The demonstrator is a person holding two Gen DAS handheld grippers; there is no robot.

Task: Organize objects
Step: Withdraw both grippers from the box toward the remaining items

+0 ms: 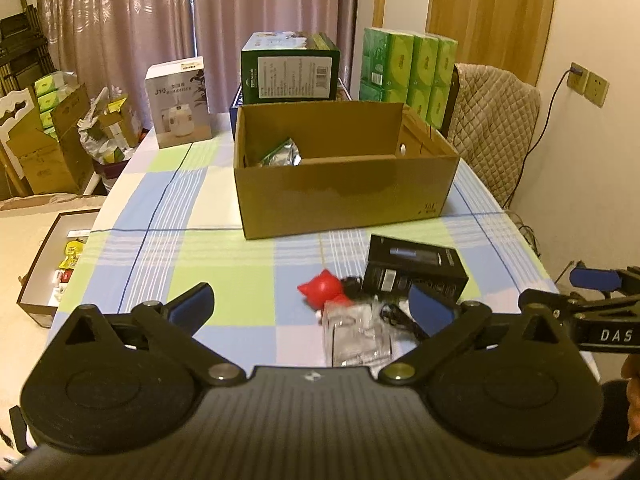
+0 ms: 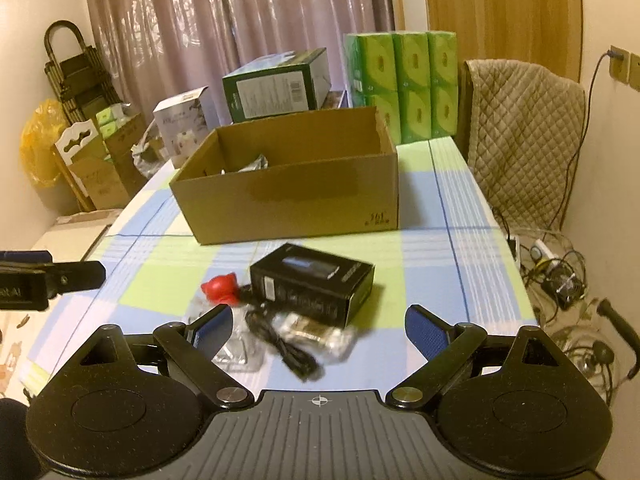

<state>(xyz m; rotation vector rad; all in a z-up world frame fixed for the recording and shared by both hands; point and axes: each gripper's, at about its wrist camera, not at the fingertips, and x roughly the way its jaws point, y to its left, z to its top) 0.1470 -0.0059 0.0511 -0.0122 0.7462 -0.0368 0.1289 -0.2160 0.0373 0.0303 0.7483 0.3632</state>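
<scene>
We count one open brown cardboard box (image 1: 344, 196) on the checked tablecloth (image 1: 224, 276), holding one silvery foil packet (image 1: 282, 154). In front: one black rectangular carton (image 2: 314, 284), one red rubber toy (image 2: 219, 289), one coiled black cable (image 2: 288, 344), clear plastic bags (image 1: 356, 338). Left gripper (image 1: 310, 306) and right gripper (image 2: 318, 328) both spread wide, empty.

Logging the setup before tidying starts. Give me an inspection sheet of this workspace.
Surface: table under a checked blue, green and white cloth.
Job's things: open cardboard box with a foil packet inside; black box, red toy, clear plastic packaging lying loose in front of it.
Clutter: white carton, green carton, green tissue packs behind the box.
Grippers: left gripper and right gripper both with jaws wide apart, holding nothing.
Cables: black cord among the loose items; tangled wires on the floor.
Surroundings: curtains, quilted chair.
</scene>
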